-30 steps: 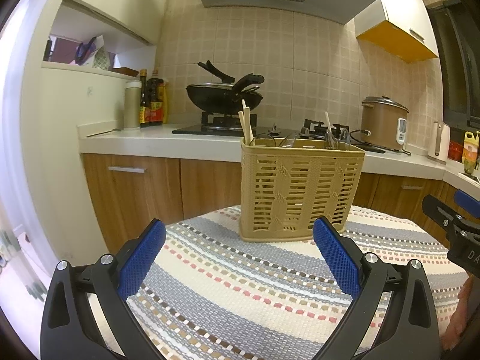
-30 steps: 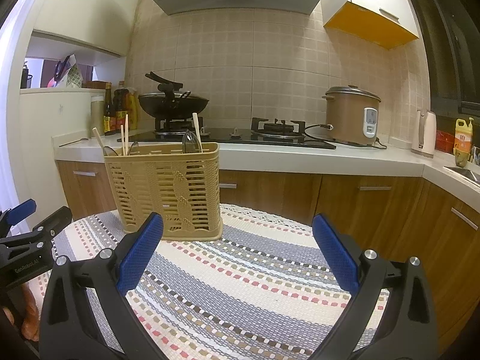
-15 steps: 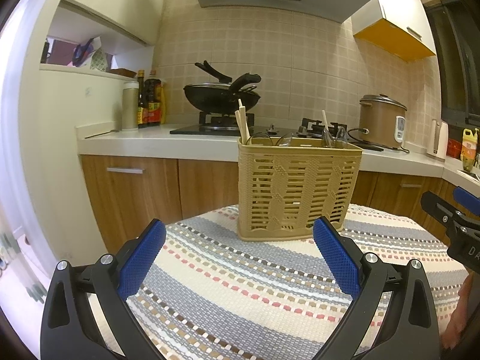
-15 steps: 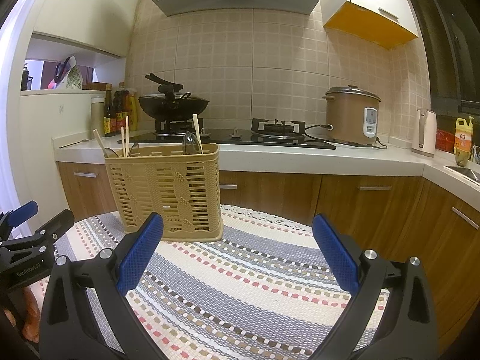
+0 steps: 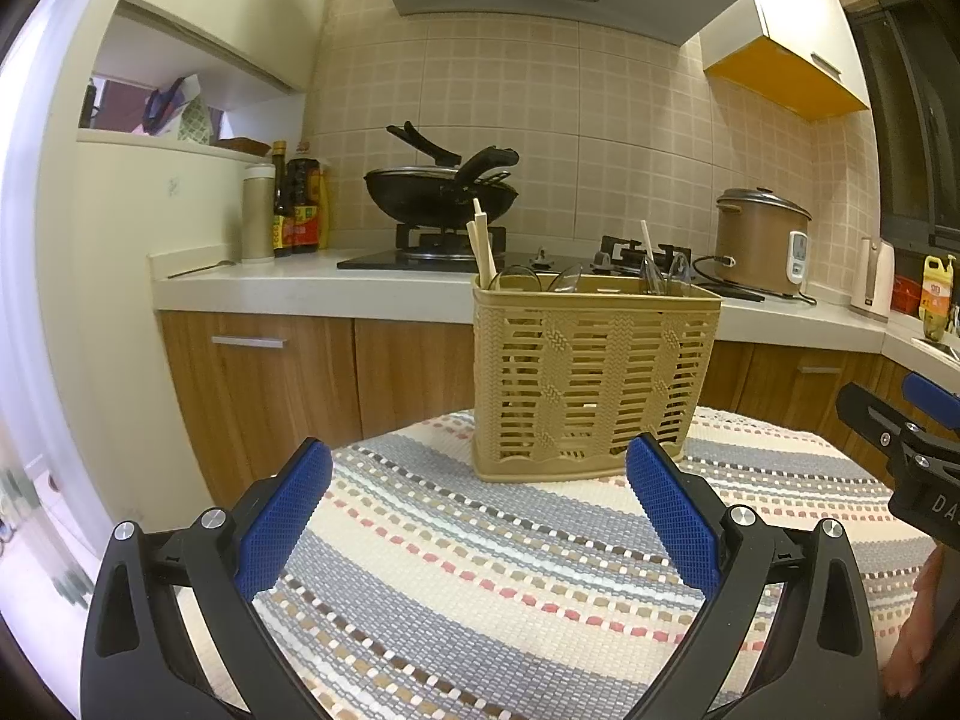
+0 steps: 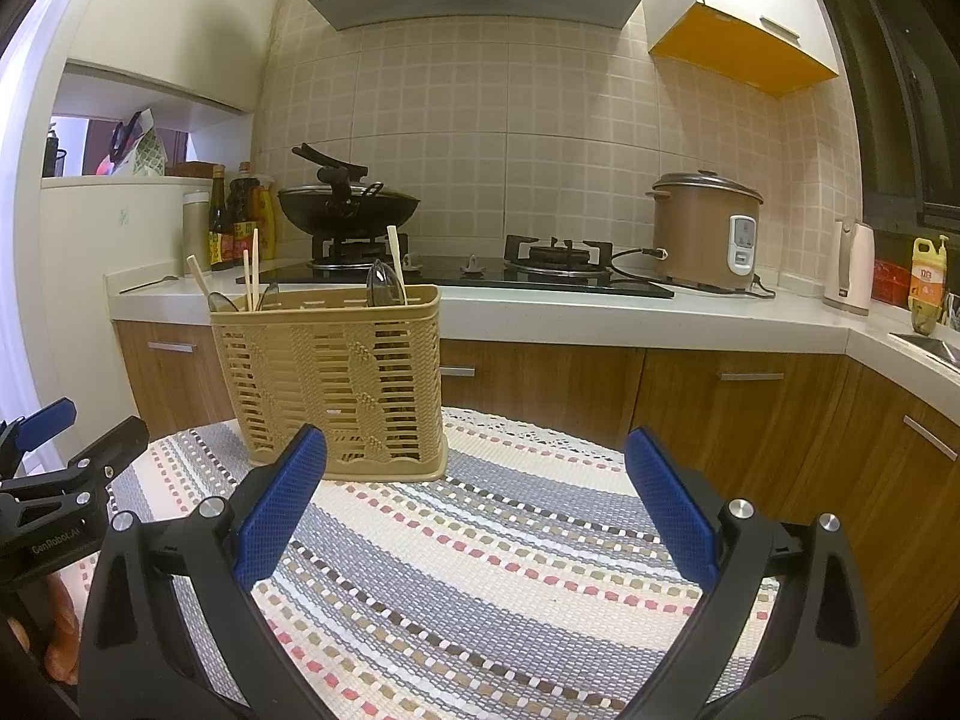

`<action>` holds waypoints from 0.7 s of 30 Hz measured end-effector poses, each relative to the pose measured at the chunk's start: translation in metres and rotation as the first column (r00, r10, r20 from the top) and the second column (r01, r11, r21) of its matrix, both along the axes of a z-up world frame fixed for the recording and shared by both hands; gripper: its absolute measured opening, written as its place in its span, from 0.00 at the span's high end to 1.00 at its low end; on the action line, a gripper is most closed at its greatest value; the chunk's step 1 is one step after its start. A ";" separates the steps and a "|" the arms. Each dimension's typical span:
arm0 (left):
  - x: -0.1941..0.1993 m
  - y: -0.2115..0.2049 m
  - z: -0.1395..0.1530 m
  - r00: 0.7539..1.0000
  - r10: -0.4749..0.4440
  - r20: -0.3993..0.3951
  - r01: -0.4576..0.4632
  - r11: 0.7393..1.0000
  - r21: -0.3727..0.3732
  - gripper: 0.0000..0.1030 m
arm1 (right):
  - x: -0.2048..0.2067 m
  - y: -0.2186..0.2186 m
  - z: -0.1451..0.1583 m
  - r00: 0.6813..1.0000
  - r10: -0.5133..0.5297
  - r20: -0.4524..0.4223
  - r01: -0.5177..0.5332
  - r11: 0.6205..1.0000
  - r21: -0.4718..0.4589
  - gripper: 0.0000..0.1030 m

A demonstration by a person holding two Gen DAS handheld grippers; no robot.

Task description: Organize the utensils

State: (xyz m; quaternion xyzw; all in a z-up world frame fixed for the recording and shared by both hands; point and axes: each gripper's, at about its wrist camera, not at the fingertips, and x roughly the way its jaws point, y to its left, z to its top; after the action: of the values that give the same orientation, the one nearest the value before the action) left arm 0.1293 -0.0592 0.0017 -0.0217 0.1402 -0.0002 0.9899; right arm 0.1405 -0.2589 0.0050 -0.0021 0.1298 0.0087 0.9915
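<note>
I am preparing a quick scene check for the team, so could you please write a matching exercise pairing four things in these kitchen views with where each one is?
Things:
1. utensil basket
2. black wok
3. rice cooker
4. chopsticks

Places:
A. on the left burner of the stove
B. standing in the basket
C. on the striped table mat
D. on the counter right of the stove

Pairs: 1-C, 2-A, 3-D, 4-B
</note>
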 end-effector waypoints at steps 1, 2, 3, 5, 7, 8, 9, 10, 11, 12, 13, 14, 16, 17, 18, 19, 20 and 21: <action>0.000 0.000 0.000 1.000 0.000 0.000 0.000 1.000 0.000 0.07 | 0.000 0.000 0.000 1.000 0.000 -0.001 0.000 1.000 0.001 0.08; 0.000 0.000 0.000 1.000 0.000 -0.001 0.000 1.000 0.000 0.07 | 0.000 0.000 0.000 1.000 0.001 0.000 -0.001 1.000 0.001 0.08; 0.000 0.000 0.000 1.000 -0.001 -0.002 0.001 1.000 -0.001 0.07 | 0.000 0.000 0.000 1.000 0.001 0.000 -0.001 1.000 0.001 0.08; 0.000 0.000 0.000 1.000 -0.001 -0.001 0.001 1.000 -0.001 0.07 | 0.000 0.000 0.000 1.000 -0.001 0.000 0.001 1.000 -0.001 0.08; 0.000 0.000 0.000 1.000 -0.001 -0.001 0.001 1.000 -0.001 0.07 | 0.000 0.000 0.000 1.000 0.002 0.001 -0.002 1.000 0.001 0.08; 0.000 0.000 0.000 1.000 -0.002 -0.001 0.002 1.000 0.000 0.07 | 0.000 0.000 0.000 1.000 0.001 0.001 -0.001 1.000 0.000 0.08; 0.001 0.000 -0.001 1.000 -0.002 -0.002 0.002 1.000 0.000 0.07 | 0.000 0.000 0.000 1.000 0.000 0.000 0.000 1.000 -0.001 0.08; 0.001 0.000 0.000 1.000 -0.001 -0.003 0.001 1.000 0.001 0.07 | 0.000 0.000 0.000 1.000 0.001 0.000 -0.001 1.000 0.000 0.08; 0.000 0.000 0.000 1.000 -0.001 -0.002 0.001 1.000 0.000 0.07 | 0.000 0.000 0.000 1.000 0.002 0.000 -0.002 1.000 0.000 0.08; 0.000 0.000 0.000 1.000 -0.001 -0.001 0.001 1.000 -0.001 0.07 | 0.000 0.000 0.000 1.000 0.002 0.000 -0.002 1.000 0.000 0.08; 0.000 0.000 0.000 1.000 -0.001 -0.001 0.001 1.000 0.000 0.07 | 0.000 0.000 0.000 1.000 0.001 0.000 -0.001 1.000 -0.001 0.08; 0.000 0.000 -0.001 1.000 -0.001 -0.002 0.001 1.000 0.000 0.07 | 0.000 0.000 0.000 1.000 0.002 -0.001 -0.002 1.000 -0.001 0.08; 0.000 0.000 -0.001 1.000 -0.003 -0.003 0.003 1.000 0.000 0.07 | 0.000 0.000 0.000 1.000 0.002 -0.001 -0.002 1.000 -0.001 0.08; 0.001 -0.001 -0.001 1.000 -0.003 -0.003 0.003 1.000 0.000 0.07 | 0.000 0.000 -0.001 1.000 0.002 -0.001 -0.002 1.000 -0.001 0.08; 0.001 -0.001 -0.002 1.000 -0.003 -0.003 0.003 1.000 0.002 0.07 | 0.000 0.000 -0.001 1.000 0.002 -0.001 -0.002 1.000 0.000 0.08; 0.001 -0.001 -0.001 1.000 -0.003 -0.003 0.003 1.000 0.002 0.07 | 0.000 0.000 -0.001 1.000 0.002 -0.002 -0.002 1.000 0.000 0.08; 0.001 0.000 -0.001 1.000 -0.004 -0.003 0.004 1.000 0.000 0.07 | 0.000 0.000 -0.001 1.000 0.002 -0.002 -0.002 1.000 0.000 0.08; 0.001 0.000 -0.001 1.000 -0.003 -0.003 0.003 1.000 -0.001 0.07 | 0.000 0.000 -0.001 1.000 0.002 -0.002 -0.002 1.000 0.000 0.08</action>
State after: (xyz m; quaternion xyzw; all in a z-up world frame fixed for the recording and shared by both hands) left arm 0.1306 -0.0596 0.0006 -0.0218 0.1417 -0.0018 0.9897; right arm 0.1406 -0.2585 0.0044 -0.0023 0.1308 0.0096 0.9914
